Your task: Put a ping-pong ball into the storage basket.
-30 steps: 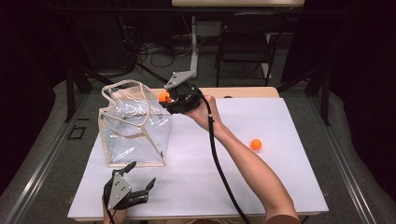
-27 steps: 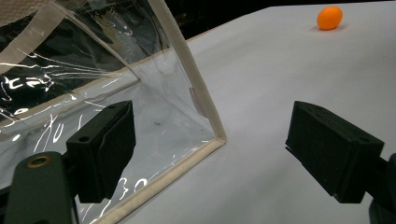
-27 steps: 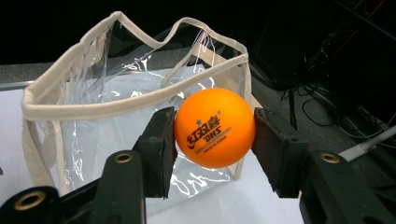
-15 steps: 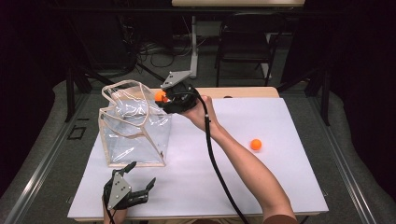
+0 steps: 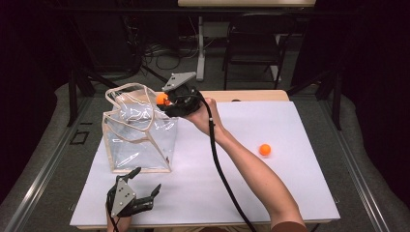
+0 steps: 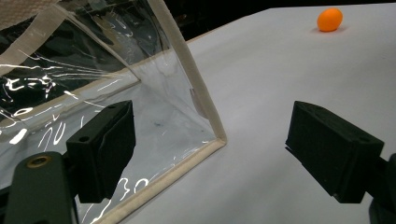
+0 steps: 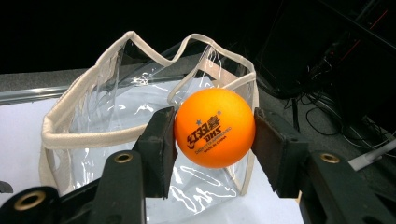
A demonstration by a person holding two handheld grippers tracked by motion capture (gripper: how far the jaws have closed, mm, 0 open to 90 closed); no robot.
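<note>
Ball (image 5: 161, 98) nearer bag (image 5: 140, 130) than before

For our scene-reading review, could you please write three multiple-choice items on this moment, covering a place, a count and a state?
1. Where is the loose orange ball?
A. on the white table, to the right of the person's arm
B. inside the bag
C. on the floor

2. How many orange balls are in sight?
A. one
B. two
C. four

3. How is the left gripper?
A. shut on a ball
B. shut on the bag's strap
C. open, holding nothing

Answers: 1 A, it lies on the bare tabletop; 2 B, the right gripper clamps the held ball by the clear bag; 3 C, its jaws stand apart.
</note>
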